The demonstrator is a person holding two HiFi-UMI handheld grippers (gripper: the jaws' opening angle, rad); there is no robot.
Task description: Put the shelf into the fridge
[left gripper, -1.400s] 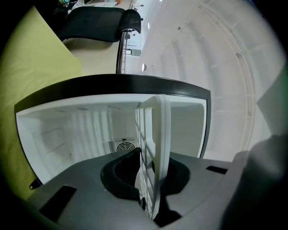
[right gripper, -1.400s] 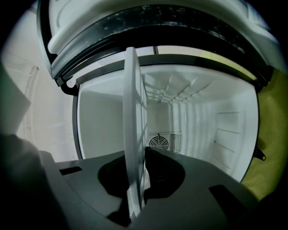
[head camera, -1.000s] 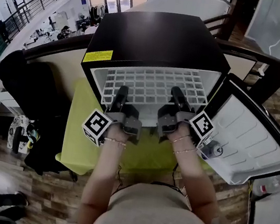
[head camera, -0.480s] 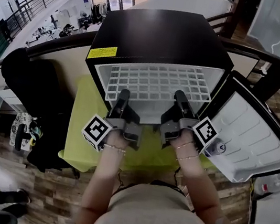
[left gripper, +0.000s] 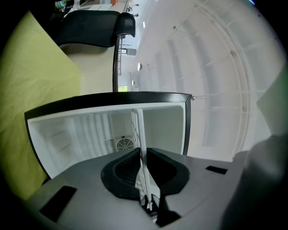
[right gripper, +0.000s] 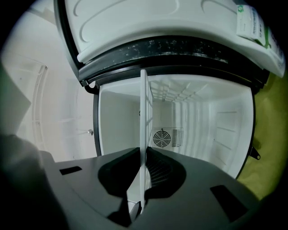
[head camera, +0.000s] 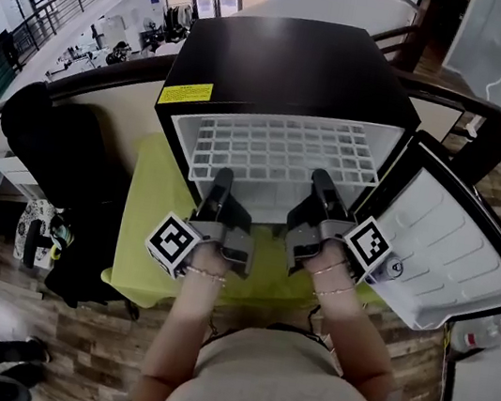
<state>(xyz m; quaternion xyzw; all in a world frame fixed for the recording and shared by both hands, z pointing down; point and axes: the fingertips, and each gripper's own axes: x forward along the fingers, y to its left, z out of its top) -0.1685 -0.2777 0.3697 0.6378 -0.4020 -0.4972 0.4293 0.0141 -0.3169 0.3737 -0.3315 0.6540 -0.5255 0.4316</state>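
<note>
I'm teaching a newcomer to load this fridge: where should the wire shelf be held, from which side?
Grip the shelf by its near edge, one hold toward each end, coming from the open front of the fridge. It is a thin flat grid, so the edge slips between jaws while the far end slides in. The left gripper and right gripper are shut there.

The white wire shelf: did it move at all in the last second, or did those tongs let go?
Only slightly: in the head view the left tongs and right tongs slipped a little toward the person, while the white wire shelf barely shifted. Nothing was let go; both stay clamped on its near edge. The black fridge and its open white-lined door stayed put.
</note>
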